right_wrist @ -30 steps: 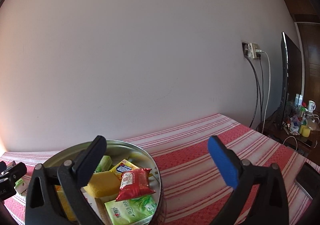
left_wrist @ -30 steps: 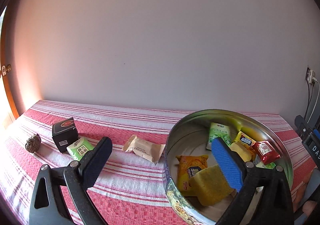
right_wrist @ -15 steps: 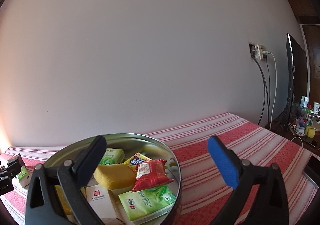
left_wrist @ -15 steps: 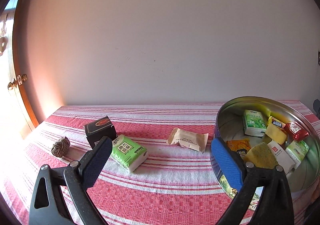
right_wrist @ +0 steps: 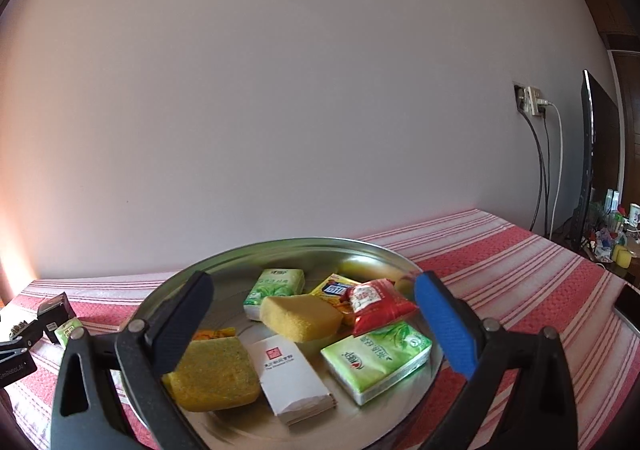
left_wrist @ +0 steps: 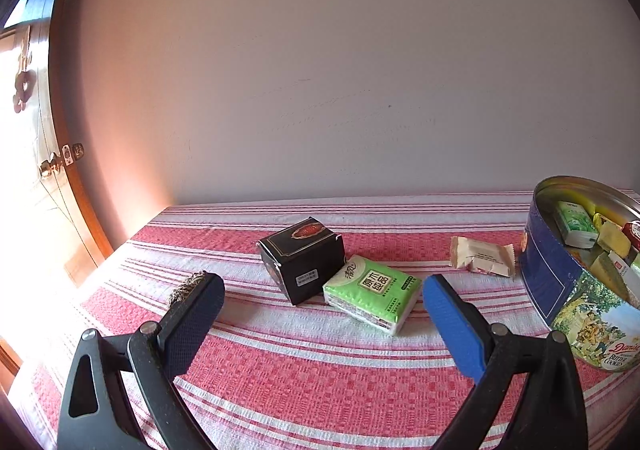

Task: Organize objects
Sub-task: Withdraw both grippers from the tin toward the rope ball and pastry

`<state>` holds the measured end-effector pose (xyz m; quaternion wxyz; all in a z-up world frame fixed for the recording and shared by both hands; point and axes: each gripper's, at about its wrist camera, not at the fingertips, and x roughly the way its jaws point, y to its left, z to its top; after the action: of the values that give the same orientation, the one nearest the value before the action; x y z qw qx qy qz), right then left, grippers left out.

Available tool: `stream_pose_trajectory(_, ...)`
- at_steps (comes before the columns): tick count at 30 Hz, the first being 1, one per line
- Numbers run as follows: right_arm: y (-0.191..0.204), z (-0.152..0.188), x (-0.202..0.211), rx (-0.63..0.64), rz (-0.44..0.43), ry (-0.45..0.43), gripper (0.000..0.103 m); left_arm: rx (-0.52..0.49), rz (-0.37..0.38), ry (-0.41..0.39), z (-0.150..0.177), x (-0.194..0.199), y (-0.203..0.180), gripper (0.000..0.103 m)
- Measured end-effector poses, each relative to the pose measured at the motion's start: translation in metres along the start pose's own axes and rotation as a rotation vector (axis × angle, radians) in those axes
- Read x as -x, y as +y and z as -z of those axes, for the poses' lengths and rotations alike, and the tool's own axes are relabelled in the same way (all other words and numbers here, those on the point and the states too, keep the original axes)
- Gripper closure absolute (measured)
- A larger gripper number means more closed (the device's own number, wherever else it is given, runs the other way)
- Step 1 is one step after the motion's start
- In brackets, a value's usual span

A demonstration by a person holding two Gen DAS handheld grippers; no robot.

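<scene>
"Danish Butter Cookies" is printed on the blue tin's [left_wrist: 560,282] wall, at 4 o'clock. Chinese characters are printed on the green tissue pack [left_wrist: 372,292].

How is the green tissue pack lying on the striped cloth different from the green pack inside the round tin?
The green pack on the cloth lies outside the tin, leaning against a black box; the green pack in the tin rests on the metal floor among other packets. The cloth one carries a white label with bold dark characters; the tin one has a red logo and leaf picture. Both are soft, flat, bright green packs.
</scene>
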<state>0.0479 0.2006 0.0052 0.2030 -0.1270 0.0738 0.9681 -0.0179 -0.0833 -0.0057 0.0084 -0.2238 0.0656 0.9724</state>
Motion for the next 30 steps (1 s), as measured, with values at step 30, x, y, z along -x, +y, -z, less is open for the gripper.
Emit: stream_pose_trajectory(30,0.249,0.031,-0.169,0.838,-0.301,0.797,0.038,0.245,-0.034,0.285,0.001,-0.092,0.158,0.002)
